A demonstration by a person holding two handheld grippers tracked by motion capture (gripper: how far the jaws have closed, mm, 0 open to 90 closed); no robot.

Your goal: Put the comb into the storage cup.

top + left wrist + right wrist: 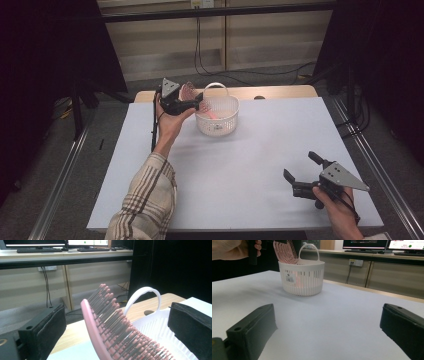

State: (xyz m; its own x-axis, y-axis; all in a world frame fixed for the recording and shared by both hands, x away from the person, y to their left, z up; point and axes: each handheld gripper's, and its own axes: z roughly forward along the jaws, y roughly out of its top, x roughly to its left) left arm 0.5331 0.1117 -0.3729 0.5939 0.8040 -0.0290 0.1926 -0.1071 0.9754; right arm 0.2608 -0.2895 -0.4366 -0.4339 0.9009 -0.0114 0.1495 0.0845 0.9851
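Note:
A pink hairbrush (189,91) leans with its handle end down inside a white slotted basket (218,120) at the back of the table, its bristled head sticking up over the rim. My left gripper (197,100) hovers at the basket's left rim, open. In the left gripper view the brush (110,330) stands between the two pads (47,327) with gaps on both sides, and the basket's handle (145,293) arches behind it. My right gripper (300,166) rests near the front right of the table, open and empty. Its own view looks across at the basket (302,282) and brush (285,252).
The white table sheet (240,165) stretches bare between the basket and my right gripper. A wooden strip (280,92) with a dark hole runs along the back edge. Cables (235,74) lie on the floor behind, and metal rails (60,175) flank the table.

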